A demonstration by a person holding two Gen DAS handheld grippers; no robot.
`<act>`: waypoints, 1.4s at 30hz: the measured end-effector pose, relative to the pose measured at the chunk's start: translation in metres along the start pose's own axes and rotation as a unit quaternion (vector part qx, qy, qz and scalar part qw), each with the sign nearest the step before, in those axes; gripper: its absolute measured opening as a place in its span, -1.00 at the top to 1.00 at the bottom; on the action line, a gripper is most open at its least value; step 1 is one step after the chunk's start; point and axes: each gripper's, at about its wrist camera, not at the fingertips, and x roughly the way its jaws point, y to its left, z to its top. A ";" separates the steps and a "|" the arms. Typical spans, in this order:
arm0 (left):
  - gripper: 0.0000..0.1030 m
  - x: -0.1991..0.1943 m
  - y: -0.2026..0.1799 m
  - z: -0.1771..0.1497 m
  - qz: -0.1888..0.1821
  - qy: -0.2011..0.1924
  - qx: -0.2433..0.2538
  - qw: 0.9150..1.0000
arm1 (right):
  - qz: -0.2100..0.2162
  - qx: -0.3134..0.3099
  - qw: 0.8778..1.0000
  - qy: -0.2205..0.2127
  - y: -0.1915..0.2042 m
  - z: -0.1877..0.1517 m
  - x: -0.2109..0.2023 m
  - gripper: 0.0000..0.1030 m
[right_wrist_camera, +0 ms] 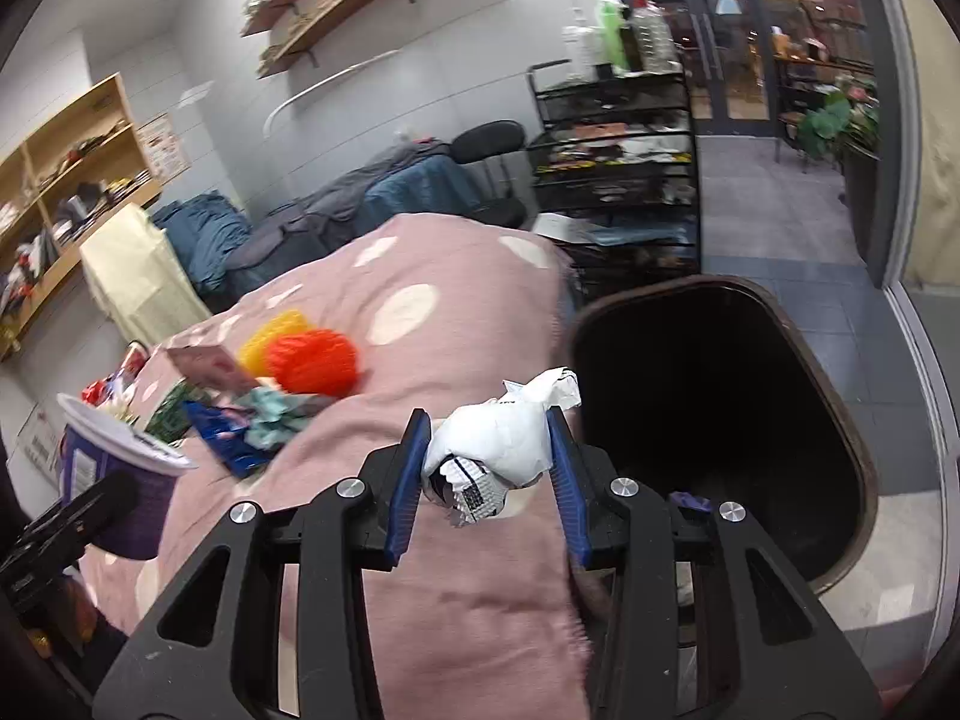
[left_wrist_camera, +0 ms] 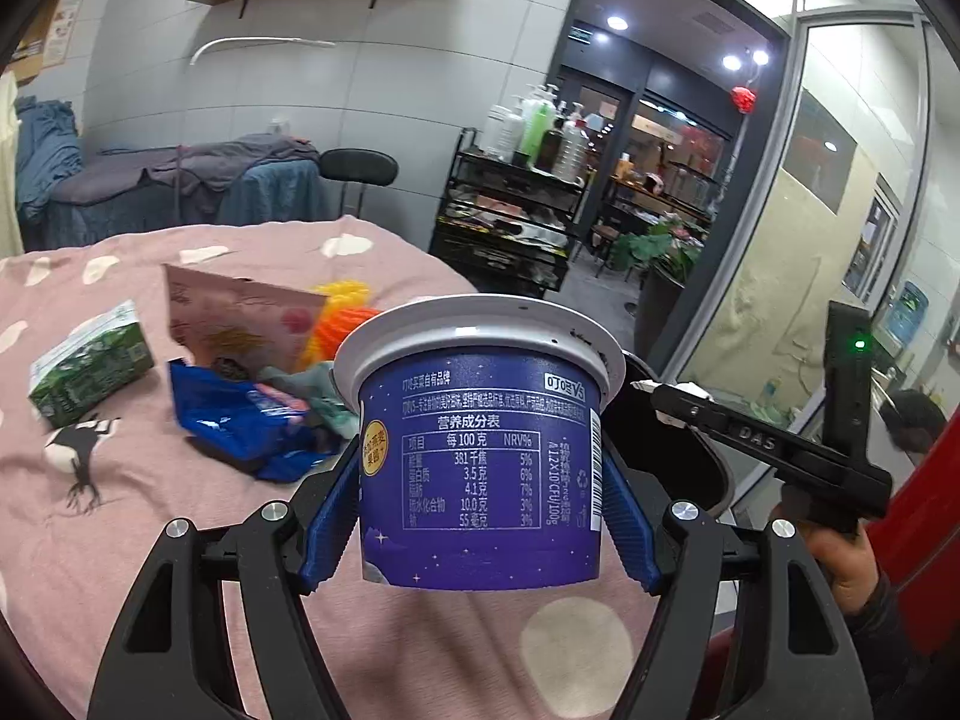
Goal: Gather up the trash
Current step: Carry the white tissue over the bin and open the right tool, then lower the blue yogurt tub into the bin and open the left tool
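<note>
Pink spotted blanket (left_wrist_camera: 150,540) underneath, strewn with wrappers. Left gripper (left_wrist_camera: 480,510) clamped on an upside-down purple yogurt cup (left_wrist_camera: 480,468), blue snack bag (left_wrist_camera: 252,420) and green carton (left_wrist_camera: 84,366) lying ahead to its left. Right gripper (right_wrist_camera: 489,450) clamped on crumpled white paper (right_wrist_camera: 504,438), with black bin (right_wrist_camera: 720,408) just beyond, off to its right.

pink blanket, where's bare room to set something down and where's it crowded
Free: the near stretch of the pink blanket between the wrapper pile and the black bin, and the far part beyond the orange mesh ball. Crowded: the cluster of blue wrapper, green carton and pink pouch.
</note>
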 end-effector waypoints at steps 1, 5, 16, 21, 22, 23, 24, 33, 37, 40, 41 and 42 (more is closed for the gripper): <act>-0.38 0.003 -0.005 0.001 -0.003 0.002 0.006 1.000 | -0.009 0.005 1.000 0.002 -0.007 0.001 0.003 0.23; -0.38 0.016 -0.021 0.006 -0.020 0.008 0.024 0.999 | -0.035 0.028 0.999 0.016 -0.037 0.000 0.019 0.23; -0.38 0.044 -0.051 0.006 -0.051 0.035 0.053 0.997 | -0.071 0.089 0.992 0.055 -0.087 -0.012 0.059 -0.26; -0.38 0.055 -0.062 0.005 -0.061 0.049 0.061 0.995 | -0.083 0.105 0.990 0.052 -0.096 -0.018 0.054 -0.49; -0.38 0.058 -0.065 0.006 -0.062 0.051 0.064 0.995 | -0.085 0.106 0.989 0.051 -0.098 -0.019 0.052 -0.52; -0.38 0.060 -0.067 0.006 -0.064 0.053 0.067 0.994 | -0.091 0.104 0.989 0.049 -0.099 -0.020 0.048 -0.56; -0.38 0.063 -0.071 0.006 -0.066 0.055 0.071 0.994 | -0.097 0.103 0.989 0.047 -0.100 -0.020 0.046 -0.57; -0.38 0.093 -0.098 0.012 -0.092 0.081 0.085 0.989 | -0.149 0.121 0.981 0.018 -0.123 -0.019 0.011 -0.67; -0.38 0.111 -0.107 0.014 -0.097 0.103 0.087 0.986 | -0.166 0.129 0.978 0.002 -0.136 -0.017 -0.006 -0.68; -0.38 0.127 -0.117 0.015 -0.098 0.120 0.094 0.983 | -0.172 0.132 0.976 -0.006 -0.141 -0.014 -0.012 -0.68; -0.38 0.131 -0.120 0.015 -0.097 0.124 0.097 0.983 | -0.173 0.133 0.976 -0.007 -0.143 -0.013 -0.014 -0.68; -0.38 0.136 -0.123 0.014 -0.096 0.128 0.099 0.982 | -0.173 0.133 0.976 -0.009 -0.144 -0.013 -0.016 -0.68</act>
